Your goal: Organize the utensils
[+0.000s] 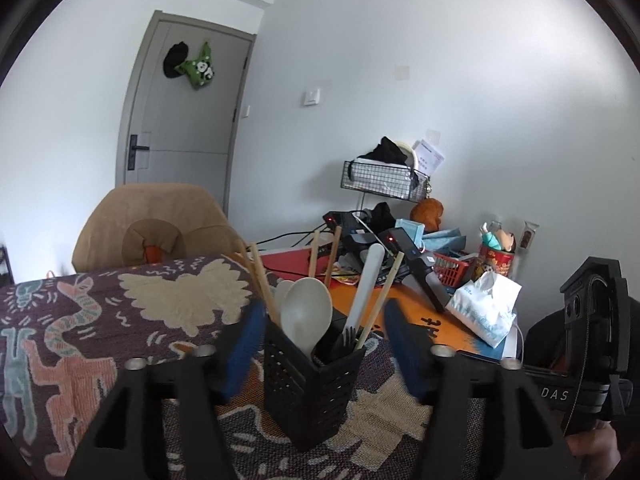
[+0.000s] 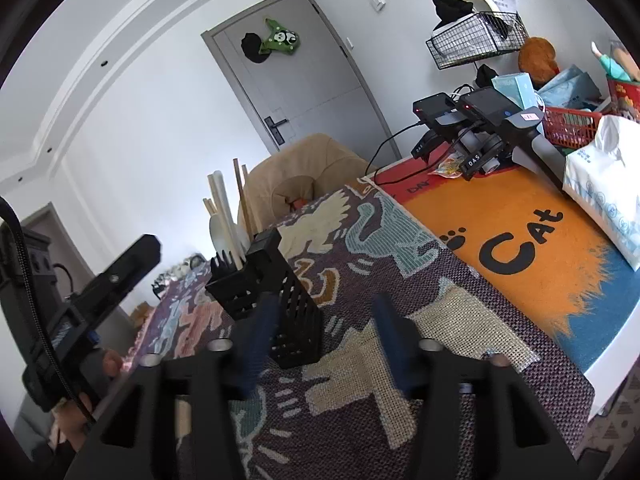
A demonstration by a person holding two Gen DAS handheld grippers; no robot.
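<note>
While the black utensil caddy (image 1: 310,380) stands upright on the patterned cloth (image 1: 120,320) at lower centre of the left wrist view, the left gripper (image 1: 326,354) sits around it with jaws apart, blue pads (image 1: 240,356) clear of the caddy's sides on both flanks, not pressing. Caddy holds a white spoon (image 1: 306,316), a white handle (image 1: 366,284), a black fork (image 1: 347,340) and wooden chopsticks (image 1: 262,280), all poking up. Right wrist view: same caddy at lower left-centre of frame, right gripper (image 2: 324,338) also apart; its left pad overlaps the caddy's near side in the picture, contact cannot tell; nothing between the jaws but cloth. Orange cat mat (image 2: 520,232) lies right of the cloth on the counter (image 2: 608,364). Tissue pack (image 2: 604,184) at right edge, red basket (image 2: 572,126) behind it. Black devices with cables (image 2: 472,120) upper right. Wire basket (image 2: 476,42) on the wall. Grey door (image 1: 180,120) upper left of left view, tan chair (image 1: 152,228) below it. A hand (image 2: 80,404) grips the left gripper's handle at lower left.
</note>
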